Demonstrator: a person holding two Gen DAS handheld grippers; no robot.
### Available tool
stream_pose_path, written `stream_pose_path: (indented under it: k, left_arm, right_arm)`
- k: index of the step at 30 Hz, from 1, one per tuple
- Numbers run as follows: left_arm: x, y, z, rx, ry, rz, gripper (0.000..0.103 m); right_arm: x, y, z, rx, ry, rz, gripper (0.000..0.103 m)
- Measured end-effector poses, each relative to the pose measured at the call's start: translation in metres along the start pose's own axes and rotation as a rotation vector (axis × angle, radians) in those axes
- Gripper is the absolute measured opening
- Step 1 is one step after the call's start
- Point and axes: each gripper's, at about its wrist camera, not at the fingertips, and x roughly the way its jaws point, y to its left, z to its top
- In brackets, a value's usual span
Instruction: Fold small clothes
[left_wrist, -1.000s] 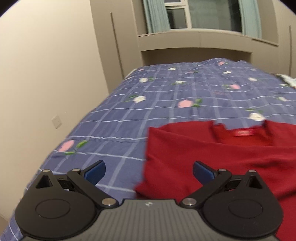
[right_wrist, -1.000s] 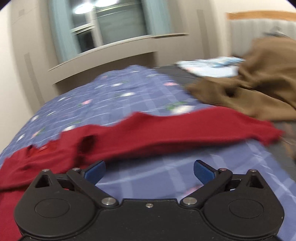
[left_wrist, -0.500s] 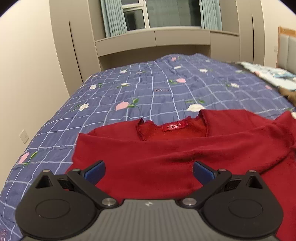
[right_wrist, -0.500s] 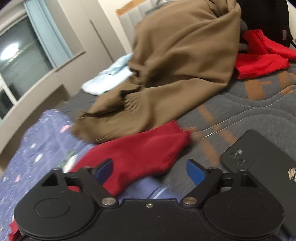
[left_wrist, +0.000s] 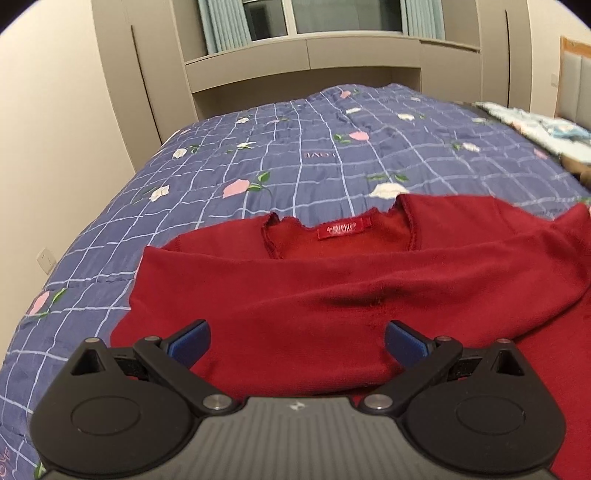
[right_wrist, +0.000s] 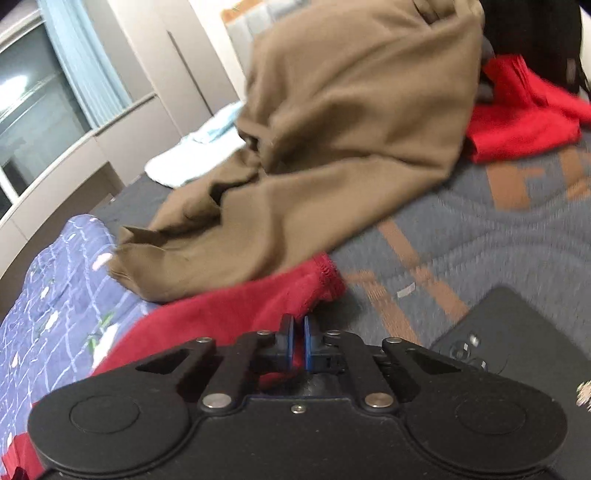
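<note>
Two tongs | left tongs (left_wrist: 297, 341) agape over sweater (left_wrist: 332, 295) | right tongs (right_wrist: 298, 345) pinch sleeve cuff (right_wrist: 321, 280) (phone (right_wrist: 517, 339) beside)

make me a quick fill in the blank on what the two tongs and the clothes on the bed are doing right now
1. The left tongs hover over the dark red sweater with their jaws ____.
2. The right tongs are ____ on the sweater's sleeve cuff.
3. The garment heaped behind that cuff is ____ in colour.
4. The flat black object right of the right tongs is a ____.

Missing words: open; shut; brown; phone
</note>
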Motion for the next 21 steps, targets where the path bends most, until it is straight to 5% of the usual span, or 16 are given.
stream_pose_path:
  k: [5,11,21]
  left_arm:
    - [-0.014,0.015,0.008,-0.066,-0.004,-0.048,0.103]
    - [-0.032,0.05,0.02,-0.201,-0.027,-0.117,0.103]
    - [-0.054,0.129,0.02,-0.349,-0.087,-0.107,0.103]
  right_arm:
    - [-0.043,0.044,0.016,-0.151,-0.11,0.073,0.003]
    - [-0.111,0.137,0.025,-0.331,-0.214,0.277,0.0]
    - [-0.204,0.3,-0.057,-0.646,-0.213,0.683,0.0]
